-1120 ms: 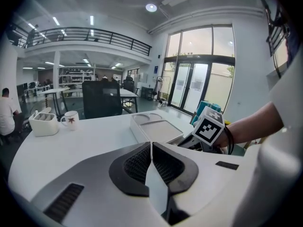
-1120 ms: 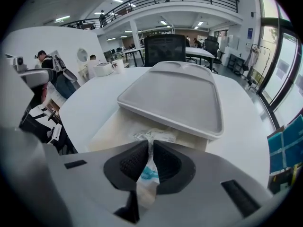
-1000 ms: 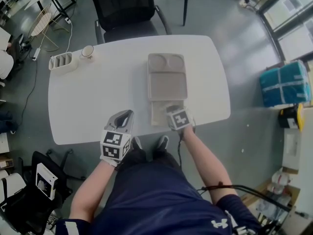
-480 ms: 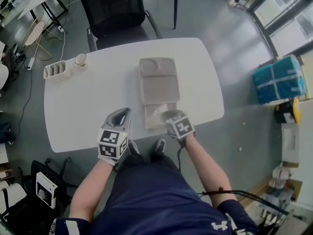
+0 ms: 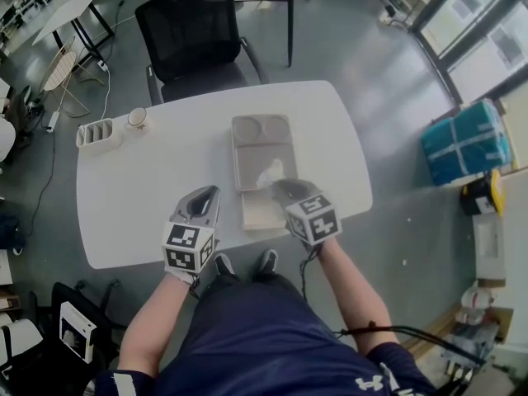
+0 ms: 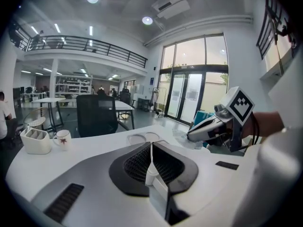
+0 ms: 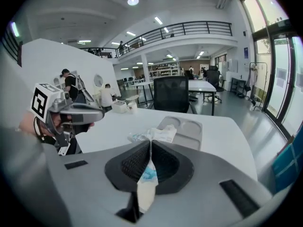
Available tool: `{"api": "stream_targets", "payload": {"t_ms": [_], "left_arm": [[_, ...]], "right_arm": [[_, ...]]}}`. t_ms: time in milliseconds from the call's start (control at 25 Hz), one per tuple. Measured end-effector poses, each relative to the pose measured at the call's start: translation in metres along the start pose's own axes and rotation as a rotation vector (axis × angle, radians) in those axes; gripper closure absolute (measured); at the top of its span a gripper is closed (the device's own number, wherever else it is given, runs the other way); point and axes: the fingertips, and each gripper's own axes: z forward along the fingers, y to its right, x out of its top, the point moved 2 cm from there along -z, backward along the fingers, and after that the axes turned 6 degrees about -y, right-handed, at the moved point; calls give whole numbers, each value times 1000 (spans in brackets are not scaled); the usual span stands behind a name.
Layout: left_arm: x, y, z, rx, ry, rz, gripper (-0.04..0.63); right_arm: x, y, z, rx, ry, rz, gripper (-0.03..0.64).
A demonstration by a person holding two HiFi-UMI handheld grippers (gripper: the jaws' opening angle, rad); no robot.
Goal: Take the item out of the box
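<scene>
Crinkly plastic packet (image 7: 152, 135) is pinched by its edge in the clamped right gripper (image 5: 278, 186) above the box (image 5: 247, 151) near the table's (image 5: 140, 196) front edge (light, limp, probably slippery), while the left gripper (image 5: 209, 195) is held jaws together, empty.

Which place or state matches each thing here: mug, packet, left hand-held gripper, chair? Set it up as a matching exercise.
1 mug
2 packet
3 left hand-held gripper
4 chair

A jaws together
B beyond the table's far edge
C clamped in the right hand-held gripper
D beside the white holder

Pairs: 1-D, 2-C, 3-A, 4-B
</scene>
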Motion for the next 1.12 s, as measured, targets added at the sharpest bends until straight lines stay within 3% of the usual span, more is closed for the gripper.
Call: {"api": "stream_targets", "payload": {"t_ms": [360, 560, 1120], "left_arm": [[63, -8, -29, 34, 148, 26, 560], [96, -9, -53, 44, 238, 18, 560], [117, 0, -73, 29, 305, -7, 560]], "right_arm": [[77, 3, -75, -51, 329, 25, 588], [95, 8, -107, -105, 486, 52, 588], [105, 0, -148, -163, 650, 41, 588]]}}
